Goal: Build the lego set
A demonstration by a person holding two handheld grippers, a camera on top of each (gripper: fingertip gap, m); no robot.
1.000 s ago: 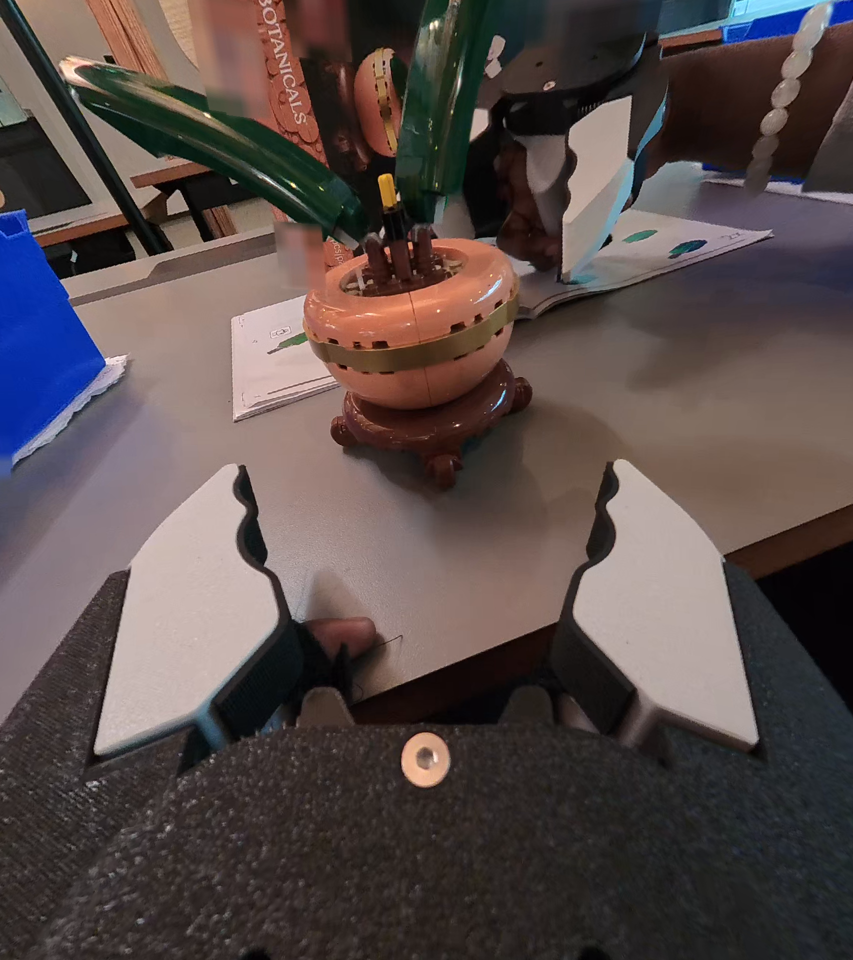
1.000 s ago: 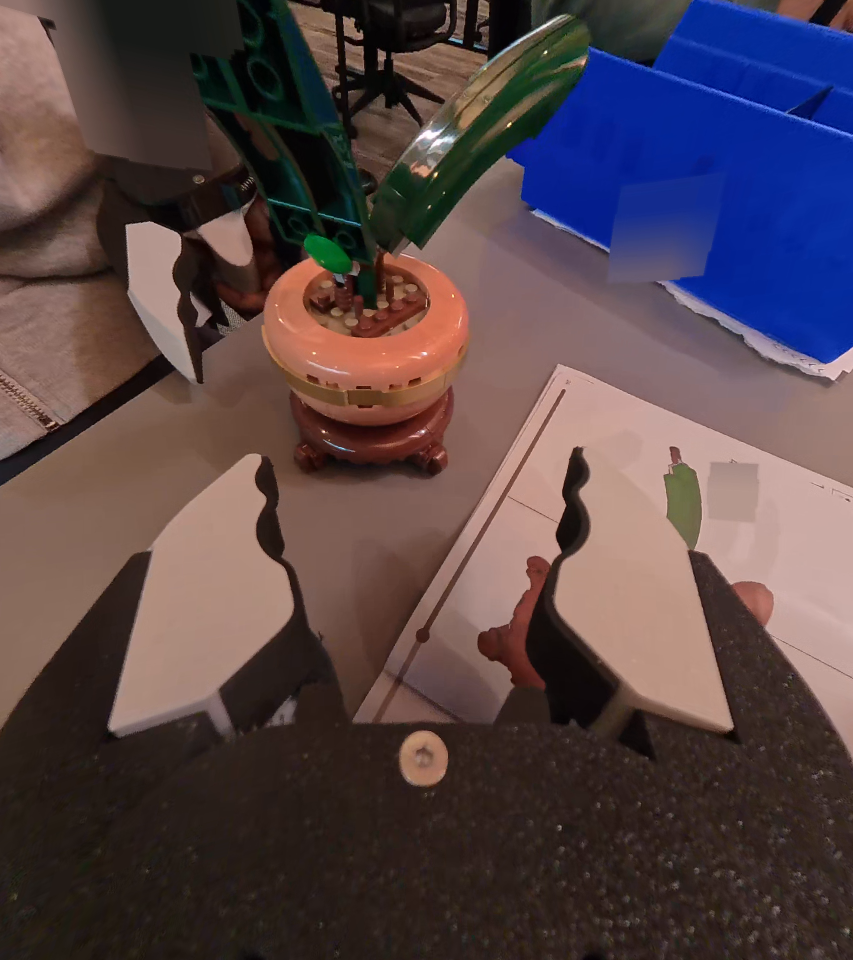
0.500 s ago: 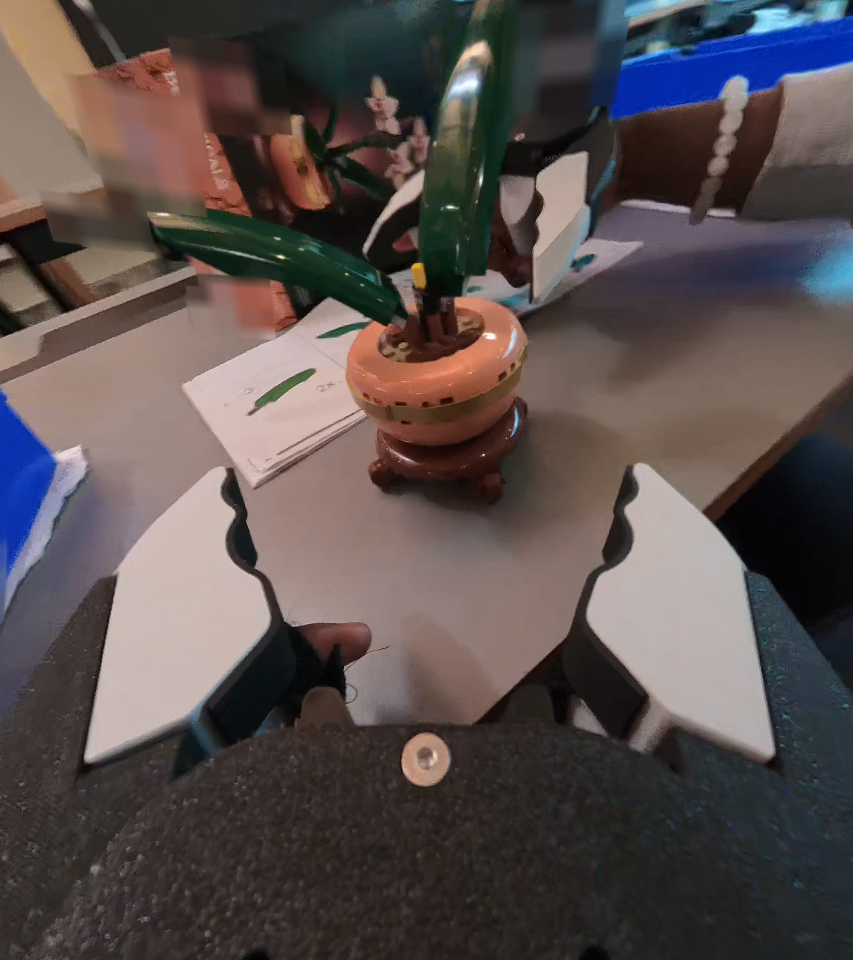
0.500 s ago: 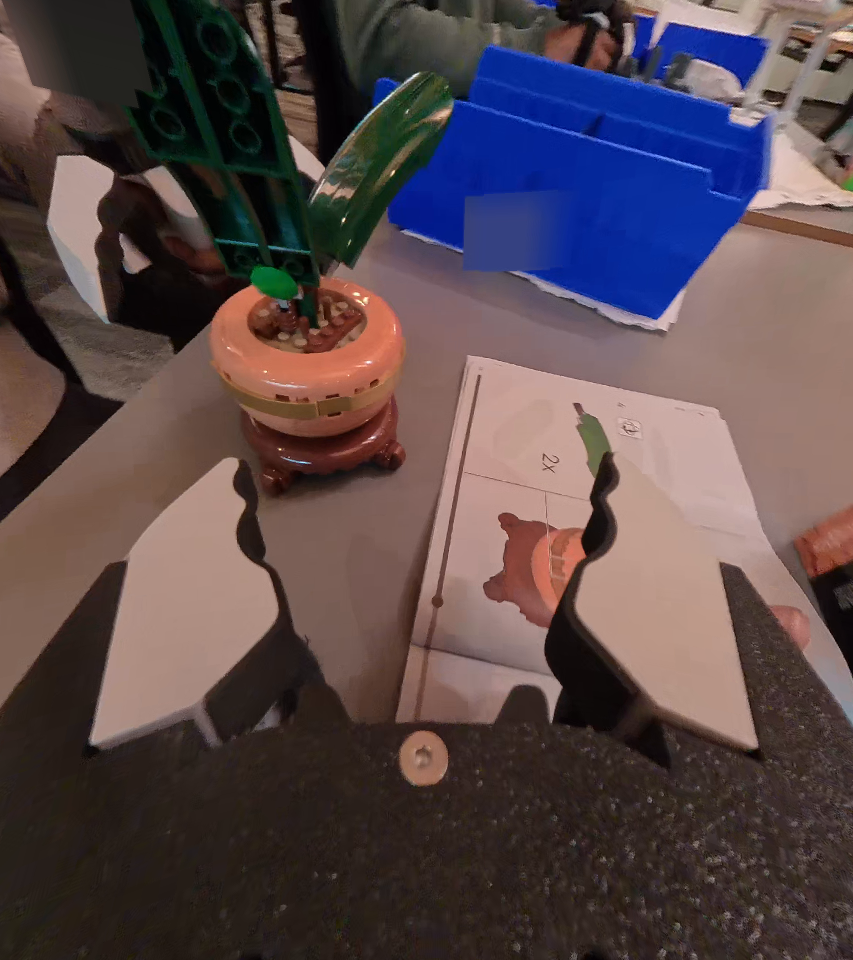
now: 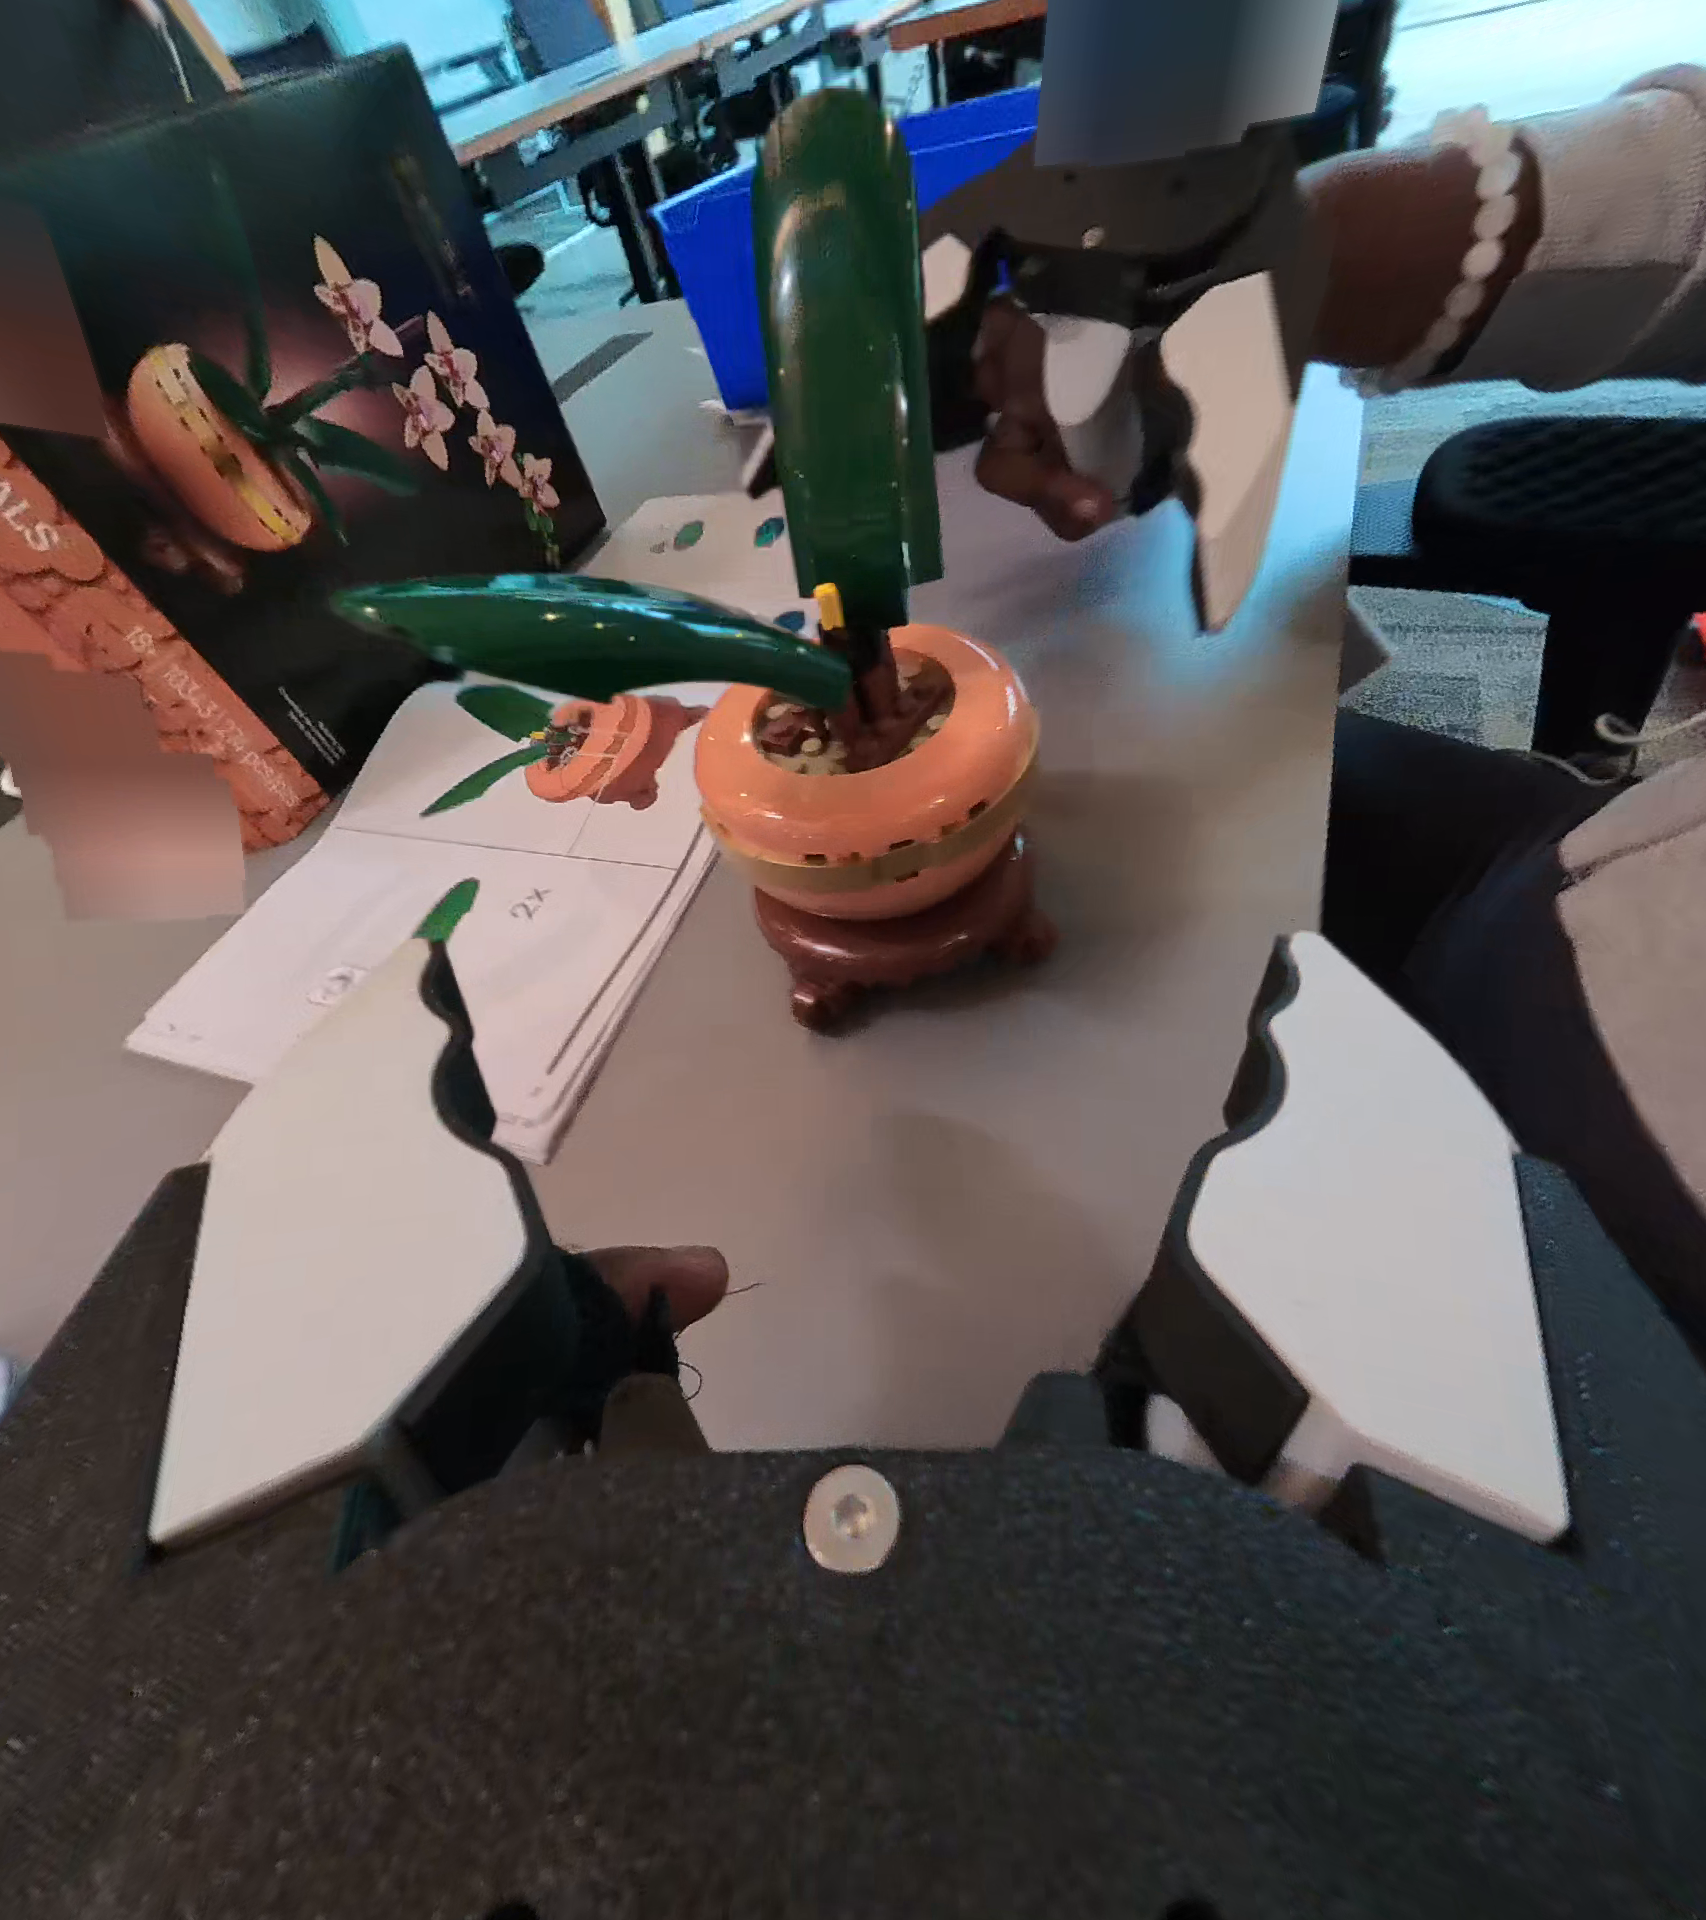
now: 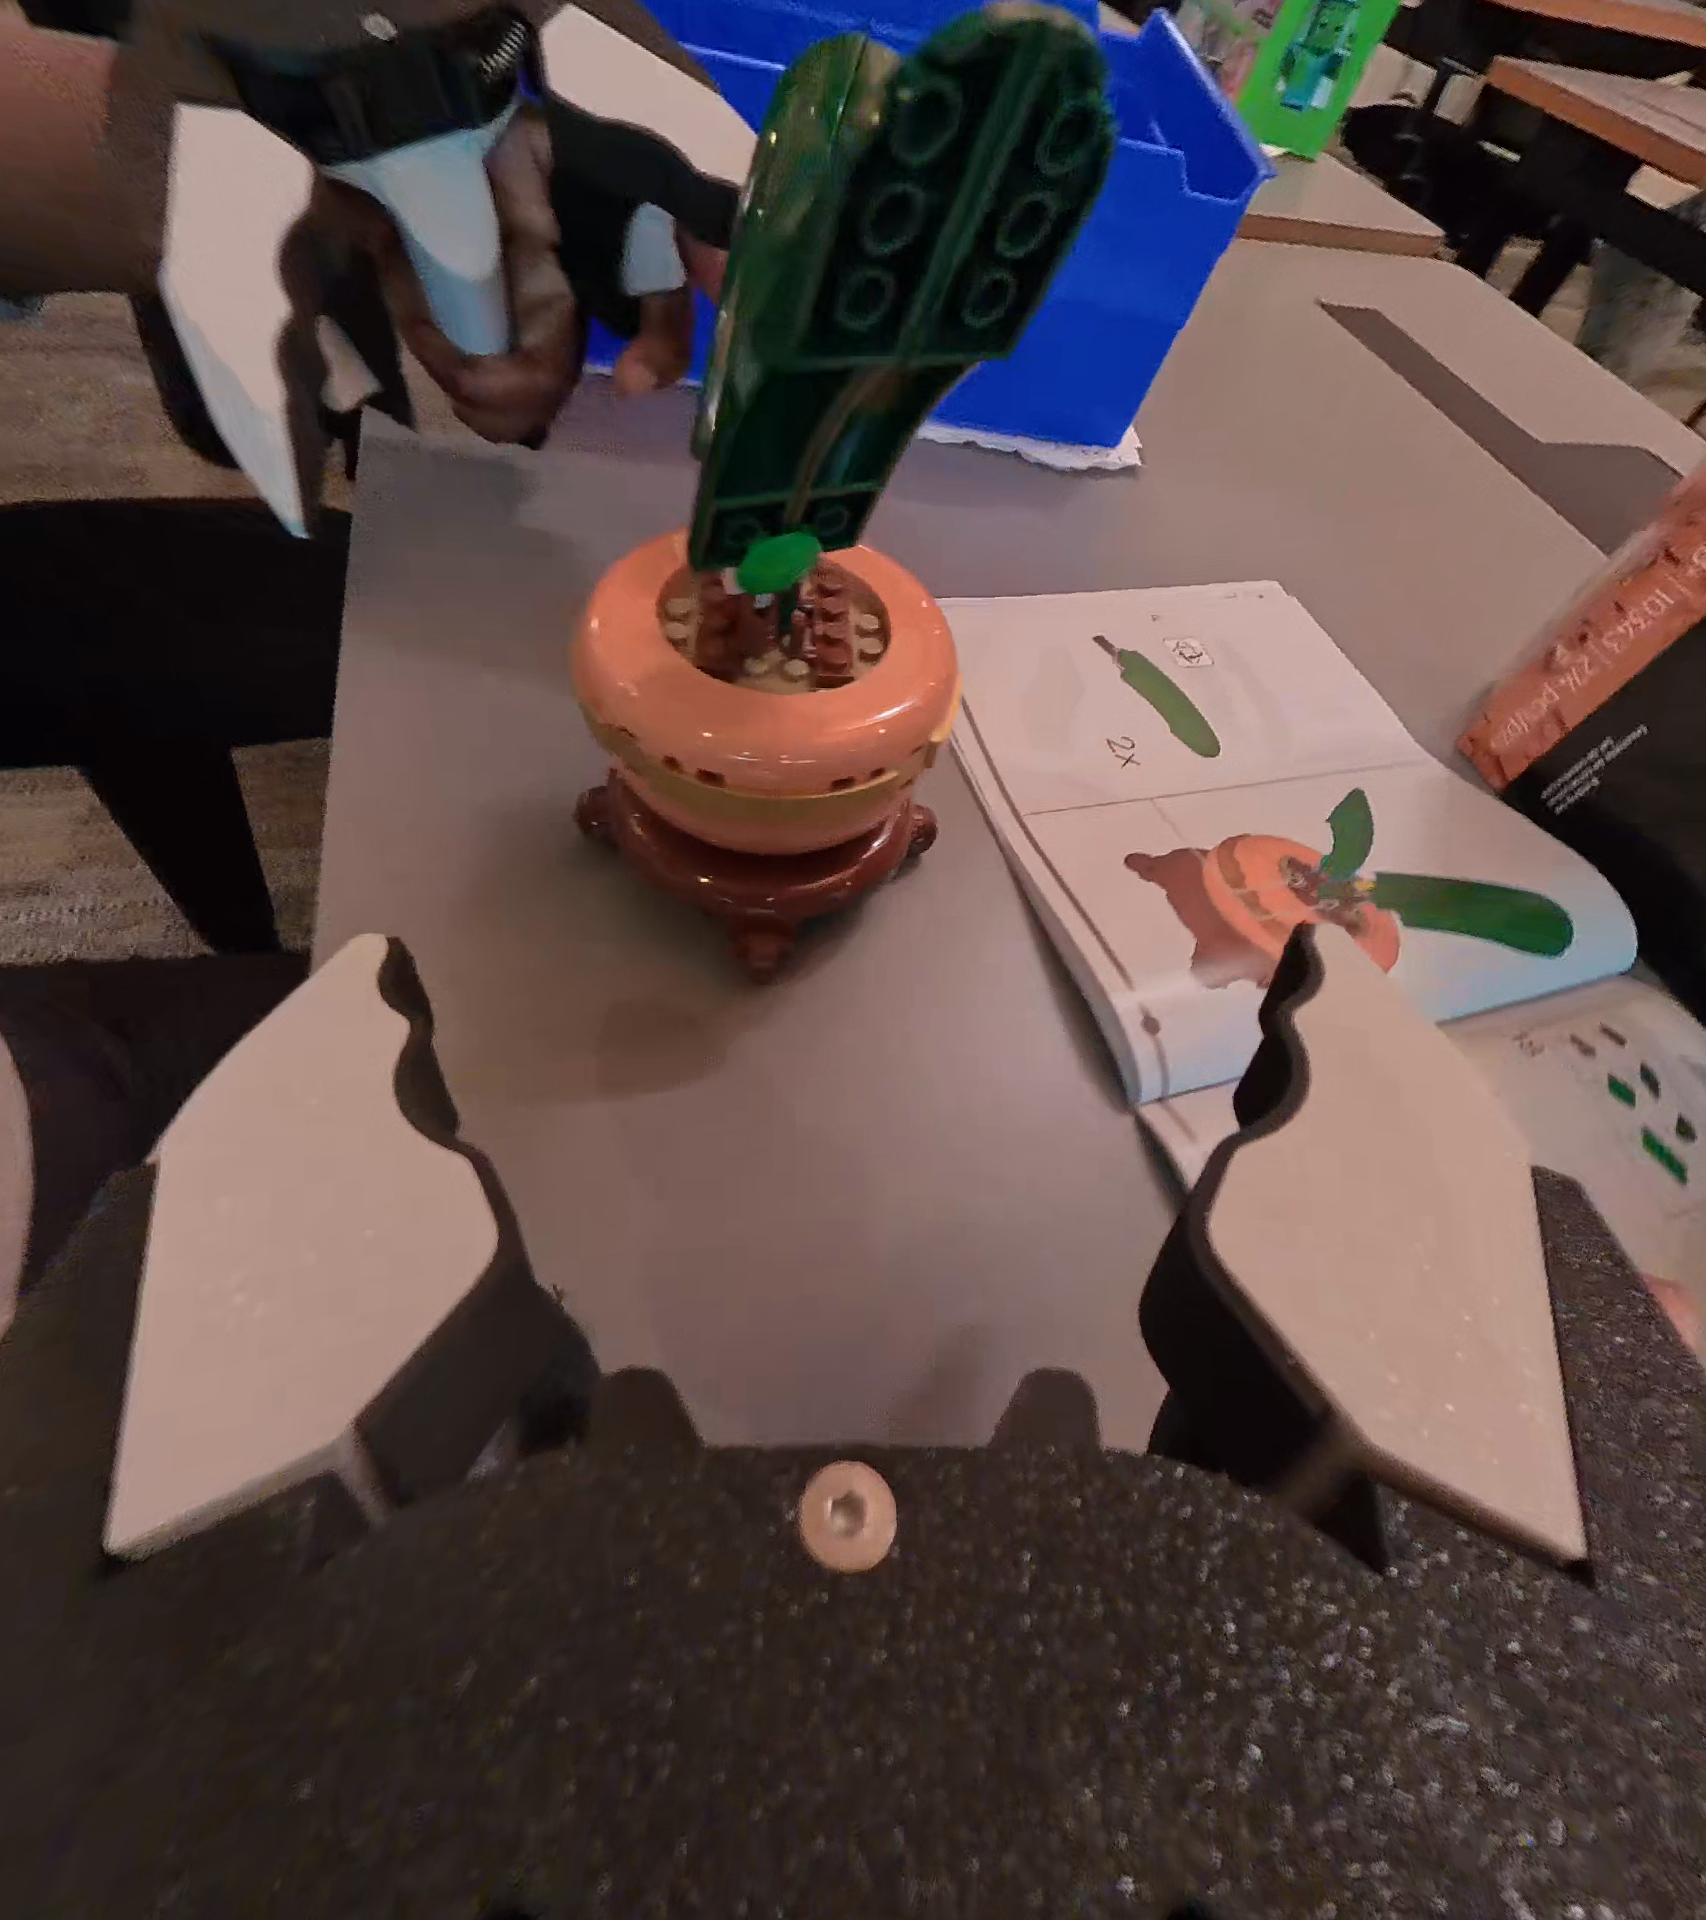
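Observation:
A peach lego pot (image 5: 864, 790) on a brown stand (image 5: 916, 951) sits on the grey table (image 5: 932, 1195), with two dark green leaves (image 5: 844, 353) rising from it. It also shows in the right wrist view (image 6: 766, 717), its leaves (image 6: 890, 281) seen from behind. My left gripper (image 5: 854, 966) is open and empty, a short way in front of the pot. My right gripper (image 6: 844, 961) is open and empty, on the pot's opposite side. Each gripper shows far off in the other's view, open.
An open instruction booklet (image 6: 1275, 821) lies beside the pot; it also shows in the left wrist view (image 5: 454, 904). The set's box (image 5: 236, 436) stands behind it. A blue bin (image 6: 1067, 239) sits at the table's far edge. The table's edge runs close to the pot. My left tips are roughly 5 centimetres from the peach lego pot (image 5: 864, 790).
Both grippers have opened wider and drawn back from the pot, swinging around it. The pot has stayed in place with both leaves on it.

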